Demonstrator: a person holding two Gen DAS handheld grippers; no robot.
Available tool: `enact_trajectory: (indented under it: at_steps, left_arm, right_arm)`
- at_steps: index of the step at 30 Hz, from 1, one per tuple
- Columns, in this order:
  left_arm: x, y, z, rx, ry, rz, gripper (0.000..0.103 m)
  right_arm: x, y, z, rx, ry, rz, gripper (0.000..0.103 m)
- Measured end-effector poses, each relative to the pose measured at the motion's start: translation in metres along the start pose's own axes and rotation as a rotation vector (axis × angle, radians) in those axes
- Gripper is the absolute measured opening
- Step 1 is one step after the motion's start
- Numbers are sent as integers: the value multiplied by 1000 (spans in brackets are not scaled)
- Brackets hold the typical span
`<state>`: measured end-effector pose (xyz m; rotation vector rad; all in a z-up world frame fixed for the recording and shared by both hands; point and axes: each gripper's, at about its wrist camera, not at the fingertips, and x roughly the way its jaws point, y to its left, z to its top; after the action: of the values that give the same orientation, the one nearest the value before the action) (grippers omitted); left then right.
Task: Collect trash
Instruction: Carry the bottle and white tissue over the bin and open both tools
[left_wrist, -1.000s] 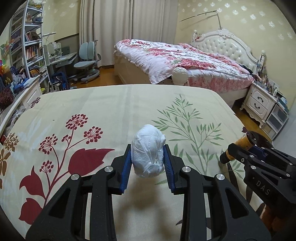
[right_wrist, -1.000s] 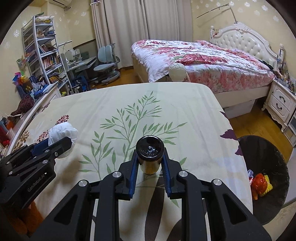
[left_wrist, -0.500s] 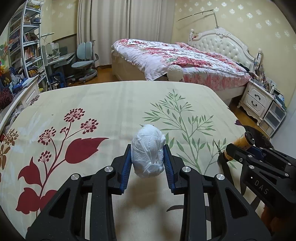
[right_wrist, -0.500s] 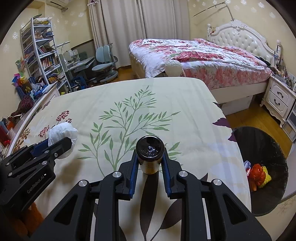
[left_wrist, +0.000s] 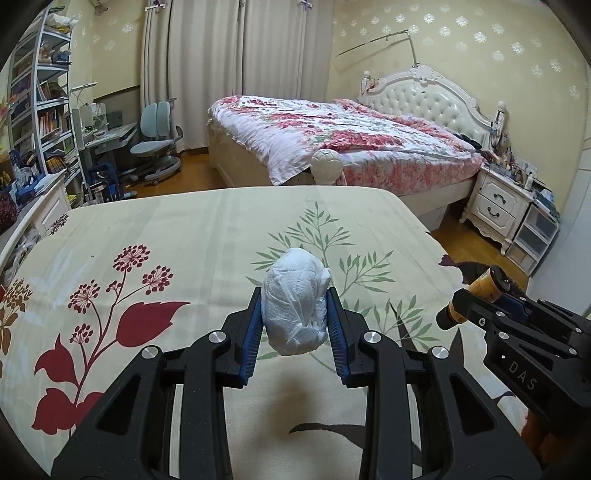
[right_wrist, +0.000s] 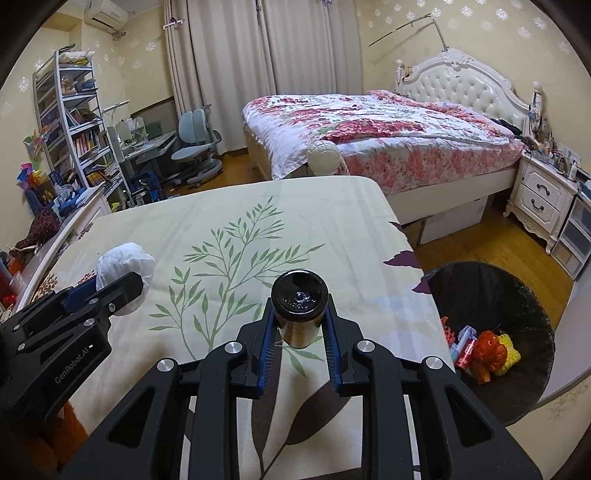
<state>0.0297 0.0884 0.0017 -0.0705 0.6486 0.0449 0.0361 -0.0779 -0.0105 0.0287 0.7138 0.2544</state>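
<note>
My left gripper (left_wrist: 294, 325) is shut on a crumpled white tissue wad (left_wrist: 294, 299) and holds it above the floral bedspread (left_wrist: 184, 229). The tissue wad also shows in the right wrist view (right_wrist: 123, 264). My right gripper (right_wrist: 300, 328) is shut on a small brown bottle with a dark end (right_wrist: 300, 308), held above the bedspread (right_wrist: 295, 206) near its right edge. The bottle also shows in the left wrist view (left_wrist: 476, 293). A black-lined trash bin (right_wrist: 524, 295) stands on the floor to the right, holding coloured trash (right_wrist: 487, 349).
A second bed with a pink floral quilt (right_wrist: 388, 136) stands beyond. A white nightstand (right_wrist: 543, 199) is at far right. A desk with a blue chair (right_wrist: 194, 147) and bookshelves (right_wrist: 70, 122) are at back left. Wooden floor (right_wrist: 491, 236) lies between the beds.
Both grippers have risen and shifted right while holding their items. The trash bin has come further into the right wrist view.
</note>
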Motion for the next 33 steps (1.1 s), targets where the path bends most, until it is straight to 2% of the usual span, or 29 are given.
enact_trajectory:
  at_steps: [18, 26, 33]
  left_arm:
    - [0, -97, 18, 127, -61, -141, 32]
    - [10, -147, 22, 189, -76, -198, 32]
    - [34, -182, 19, 226, -48, -217, 32]
  right_arm:
    - [-41, -80, 6, 113, -90, -147, 25]
    - [-40, -123, 5, 168, -93, -218, 25]
    - [-29, -152, -1, 196, -67, -265, 25]
